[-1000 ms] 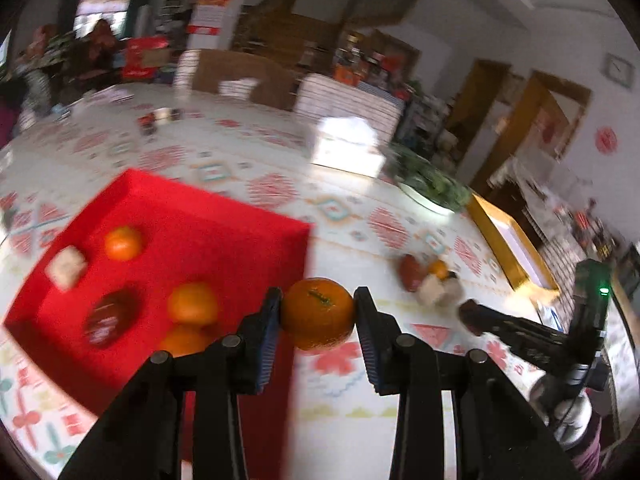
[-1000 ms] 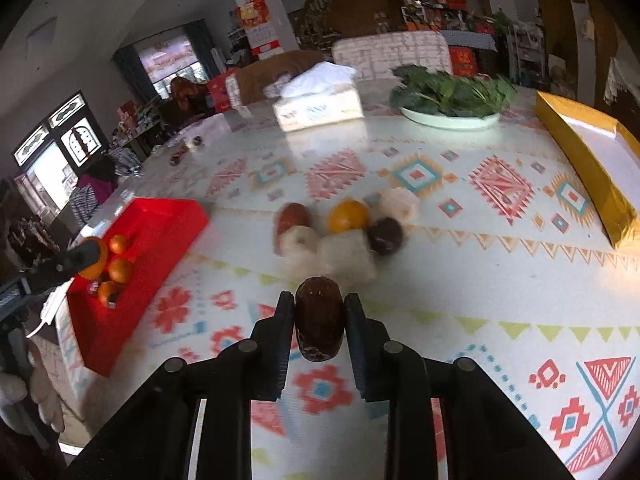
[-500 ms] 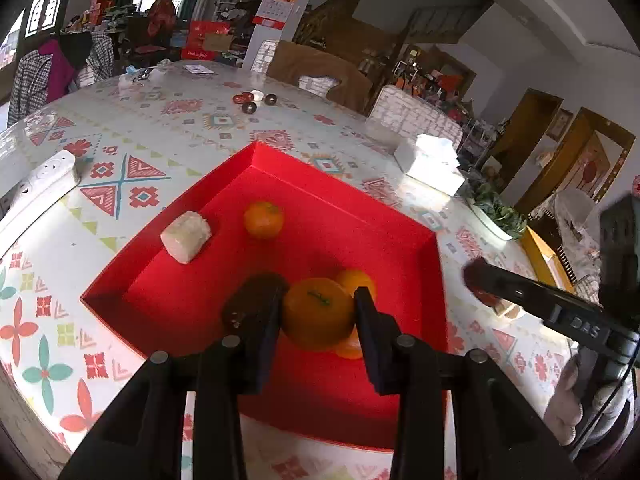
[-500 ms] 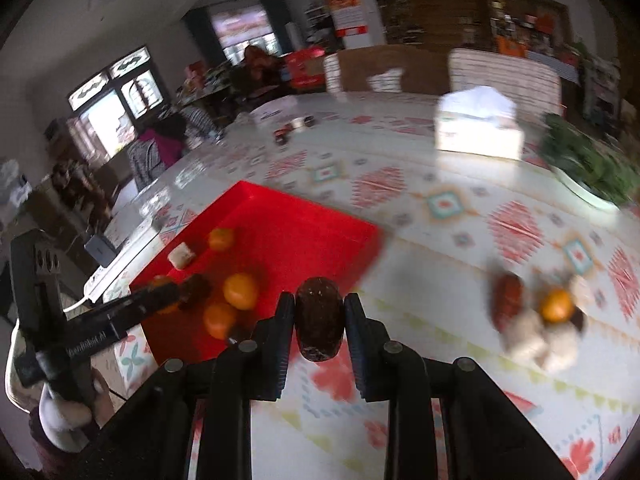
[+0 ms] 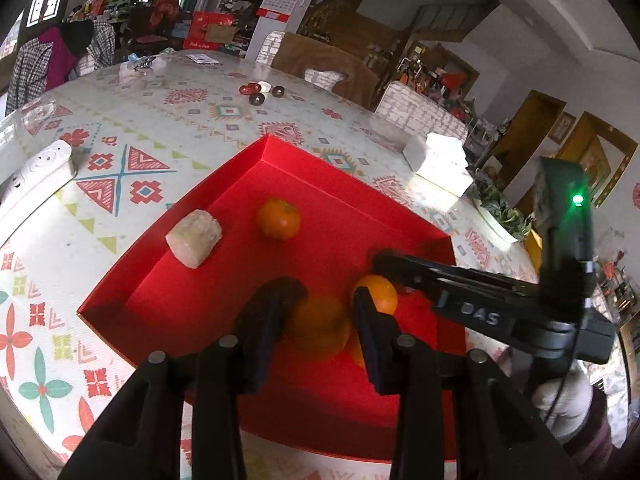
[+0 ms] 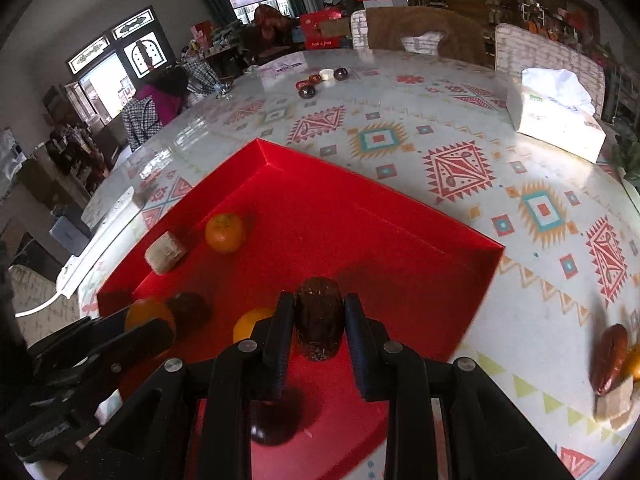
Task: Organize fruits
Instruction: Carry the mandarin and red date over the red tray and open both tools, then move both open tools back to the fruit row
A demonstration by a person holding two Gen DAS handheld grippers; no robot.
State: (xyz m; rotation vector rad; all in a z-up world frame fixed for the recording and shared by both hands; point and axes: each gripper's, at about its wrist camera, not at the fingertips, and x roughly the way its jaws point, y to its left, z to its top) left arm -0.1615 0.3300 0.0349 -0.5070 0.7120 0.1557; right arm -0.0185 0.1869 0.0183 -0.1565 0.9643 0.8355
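From the left wrist camera, the left gripper is over the red tray. An orange sits right between its two black fingers. It looks blurry, so I cannot tell if the fingers are squeezing it or have let it go. Another orange lies in the tray just beside the right-hand finger. A third orange sits farther back in the tray, near a pale chunk of fruit by the tray's left wall. The right gripper reaches in from the right, over the tray.

From the right wrist camera, the right gripper is clenched on a dark brown date. The date stands upright between the two fingers, with its top poking up above them. It is held over the red tray. Below and to the left, the left gripper has its orange between its fingers. A dark fruit lies in the tray just beside it. Off to the right, a small pile of fruit lies on the patterned table, well apart from the tray.
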